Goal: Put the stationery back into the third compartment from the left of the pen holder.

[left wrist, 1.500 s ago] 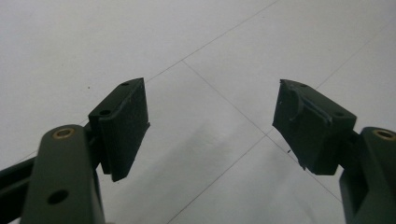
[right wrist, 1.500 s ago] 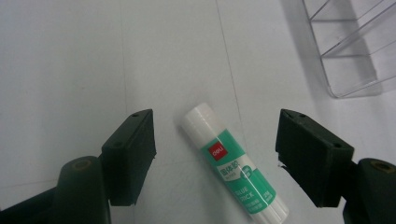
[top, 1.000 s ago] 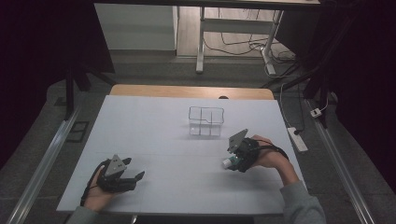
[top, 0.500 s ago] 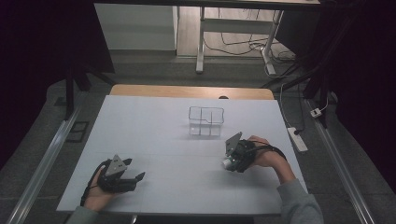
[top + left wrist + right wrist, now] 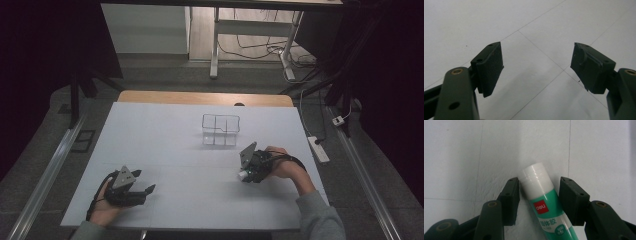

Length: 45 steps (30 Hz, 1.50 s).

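One glue stick (image 5: 544, 205) lies flat on the white surface (image 5: 165, 145), near its right edge, between the jaws of my right gripper (image 5: 539, 195). It looks light, hard and smooth, so it may slip or roll. I'd pinch the green middle, not the cap. These jaws have just been closing, with small gaps left. My right hand (image 5: 282, 167) holds low and tipped down. My left gripper (image 5: 536, 66) rests wide open, holding nothing.
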Motion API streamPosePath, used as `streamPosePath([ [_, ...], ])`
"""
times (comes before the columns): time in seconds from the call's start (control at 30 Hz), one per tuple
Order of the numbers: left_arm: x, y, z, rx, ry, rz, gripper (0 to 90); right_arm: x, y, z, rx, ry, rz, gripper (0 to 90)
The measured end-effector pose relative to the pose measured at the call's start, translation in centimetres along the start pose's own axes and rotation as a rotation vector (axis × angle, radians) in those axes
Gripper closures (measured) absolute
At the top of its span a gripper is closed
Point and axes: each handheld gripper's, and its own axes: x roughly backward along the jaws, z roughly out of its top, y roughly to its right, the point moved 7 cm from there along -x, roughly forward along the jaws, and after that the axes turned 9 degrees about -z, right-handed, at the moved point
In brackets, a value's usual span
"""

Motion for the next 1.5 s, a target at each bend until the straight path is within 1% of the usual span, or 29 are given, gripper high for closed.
streamPosePath([
  [0.1, 0.0, 0.0, 0.0, -0.002, -0.001, 0.000, 25.4, 0.0, 0.0, 0.0, -0.005, 0.000, 0.008, 52.7],
  [0.13, 0.0, 0.1, 0.1, 0.002, 0.005, -0.008, 25.4, 0.0, 0.0, 0.0, -0.009, 0.004, 0.014, 53.7],
  [0.17, 0.0, 0.1, 0.1, 0.002, 0.005, -0.008, 25.4, 0.0, 0.0, 0.0, -0.009, 0.004, 0.014, 53.7],
  [0.23, 0.1, 0.1, 0.1, 0.005, 0.010, -0.013, 25.3, 0.0, -0.1, -0.1, -0.012, 0.022, 0.041, 58.4],
  [0.27, 0.1, 0.1, 0.1, 0.005, 0.010, -0.012, 25.3, 0.0, -0.1, -0.1, -0.012, 0.022, 0.041, 58.4],
  [0.3, 0.1, 0.0, 0.1, 0.005, 0.008, -0.012, 25.4, 0.0, 0.0, -0.3, -0.007, 0.039, 0.059, 61.3],
  [0.4, 0.1, 0.0, 0.0, 0.006, 0.008, -0.009, 25.3, 0.1, -0.1, -0.3, -0.001, 0.043, 0.060, 63.4],
  [0.47, 0.1, 0.0, 0.0, 0.007, 0.009, -0.010, 25.5, 0.0, -0.3, -0.2, 0.015, 0.047, 0.060, 64.4],
  [0.5, 0.1, 0.0, 0.0, 0.006, 0.009, -0.010, 25.5, 0.1, -0.3, -0.2, 0.015, 0.043, 0.052, 64.5],
  [0.73, 0.2, 0.0, 0.0, 0.005, 0.009, -0.009, 25.6, 0.1, -0.3, -0.2, 0.003, 0.032, 0.052, 64.7],
  [0.8, 0.2, -0.1, 0.0, 0.008, 0.011, -0.011, 25.6, 0.2, 0.0, -0.2, -0.013, 0.027, 0.028, 64.7],
  [0.87, 0.2, -0.1, 0.0, 0.008, 0.011, -0.011, 25.6, 0.3, 0.1, -0.3, -0.021, 0.020, 0.020, 64.7],
  [0.93, 0.2, -0.1, 0.0, 0.006, 0.011, -0.011, 25.6, 0.5, 0.4, -0.5, -0.063, 0.021, 0.001, 64.7],
  [0.97, 0.2, 0.0, 0.0, 0.005, 0.010, -0.010, 25.6, 0.6, 0.6, -0.5, -0.071, 0.027, -0.012, 64.7],
  [1.0, 0.2, 0.0, 0.0, 0.005, 0.010, -0.010, 25.6, 0.6, 0.6, -0.5, -0.071, 0.027, -0.012, 64.7],
  [1.07, 0.2, 0.0, 0.0, 0.005, 0.010, -0.011, 25.6, 0.8, 1.1, -0.4, -0.084, 0.052, -0.032, 64.7],
  [1.1, 0.2, 0.0, 0.0, 0.006, 0.010, -0.011, 25.6, 1.2, 1.4, -0.3, -0.121, 0.072, -0.047, 64.7],
  [1.13, 0.1, 0.0, 0.0, 0.005, 0.009, -0.011, 25.6, 1.2, 1.4, -0.3, -0.121, 0.072, -0.047, 64.7],
  [1.2, 0.1, -0.1, 0.0, 0.004, 0.009, -0.012, 25.6, 1.8, 1.7, -0.1, -0.160, 0.103, -0.066, 64.6],
  [1.27, 0.1, -0.1, 0.0, 0.004, 0.007, -0.012, 25.6, 2.0, 1.8, -0.1, -0.168, 0.112, -0.070, 64.7],
  [1.3, 0.1, -0.1, 0.0, 0.004, 0.007, -0.011, 25.6, 2.2, 1.9, 0.0, -0.178, 0.121, -0.074, 64.7],
  [1.33, 0.1, -0.1, 0.0, 0.004, 0.008, -0.011, 25.6, 2.5, 2.1, 0.1, -0.199, 0.137, -0.092, 64.7],
  [1.4, 0.1, 0.0, 0.0, 0.004, 0.009, -0.011, 25.6, 2.7, 2.3, 0.2, -0.221, 0.156, -0.105, 64.7],
  [1.47, 0.1, -0.1, 0.0, 0.005, 0.011, -0.010, 25.6, 2.8, 2.4, 0.3, -0.229, 0.163, -0.110, 64.7],
  [1.5, 0.1, -0.1, 0.0, 0.006, 0.013, -0.009, 25.6, 3.1, 2.6, 0.3, -0.239, 0.180, -0.130, 64.7],
])
